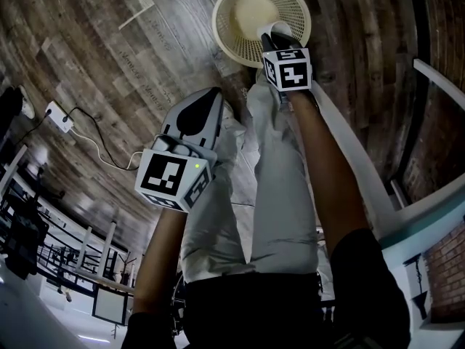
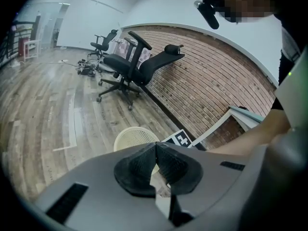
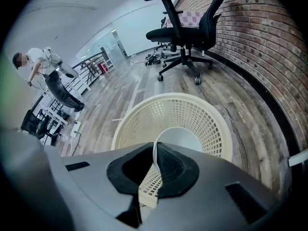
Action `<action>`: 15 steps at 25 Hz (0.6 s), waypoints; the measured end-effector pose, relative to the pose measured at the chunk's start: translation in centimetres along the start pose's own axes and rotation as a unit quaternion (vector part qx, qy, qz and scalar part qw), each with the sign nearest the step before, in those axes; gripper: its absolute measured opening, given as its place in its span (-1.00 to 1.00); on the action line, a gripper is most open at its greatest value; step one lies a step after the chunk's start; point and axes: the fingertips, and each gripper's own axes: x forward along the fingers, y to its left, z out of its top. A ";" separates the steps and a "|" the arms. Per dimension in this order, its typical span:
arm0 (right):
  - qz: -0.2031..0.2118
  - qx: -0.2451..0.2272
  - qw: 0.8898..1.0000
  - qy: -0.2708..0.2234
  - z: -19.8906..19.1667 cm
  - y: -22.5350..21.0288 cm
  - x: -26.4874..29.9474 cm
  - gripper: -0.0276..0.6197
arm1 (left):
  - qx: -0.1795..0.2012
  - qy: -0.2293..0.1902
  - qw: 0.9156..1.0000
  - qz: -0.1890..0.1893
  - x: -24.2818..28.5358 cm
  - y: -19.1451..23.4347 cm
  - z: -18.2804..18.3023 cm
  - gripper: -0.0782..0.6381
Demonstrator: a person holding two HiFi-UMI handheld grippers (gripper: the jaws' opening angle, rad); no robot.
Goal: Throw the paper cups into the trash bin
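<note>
Paper cup [image 3: 188,139] held over trash bin [image 3: 126,124]
Right gripper [image 3: 155,150] jaws clamped the cup's rim wall, its body directly ahead of them above the bin mouth; left gripper [image 2: 156,149] jaws were clenched empty, farther off.

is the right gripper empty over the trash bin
No, the right gripper has its jaws pinched on the rim of a white paper cup above the cream mesh trash bin.

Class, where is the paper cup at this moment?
In the right gripper view, the paper cup is pinched by its rim in the right gripper's jaws, hanging over the open trash bin on the wooden floor.
</note>
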 end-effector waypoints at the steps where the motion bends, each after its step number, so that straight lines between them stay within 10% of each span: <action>1: -0.001 0.001 1.000 0.004 -0.2 0.0 0.2 -0.85 | -0.001 0.000 1.000 0.000 0.0 0.1 -0.1 -0.76; 15: 0.004 0.015 1.000 0.007 0.3 0.6 -2.0 -0.67 | 0.000 -0.012 1.000 -0.012 -0.7 -0.6 0.9 -0.76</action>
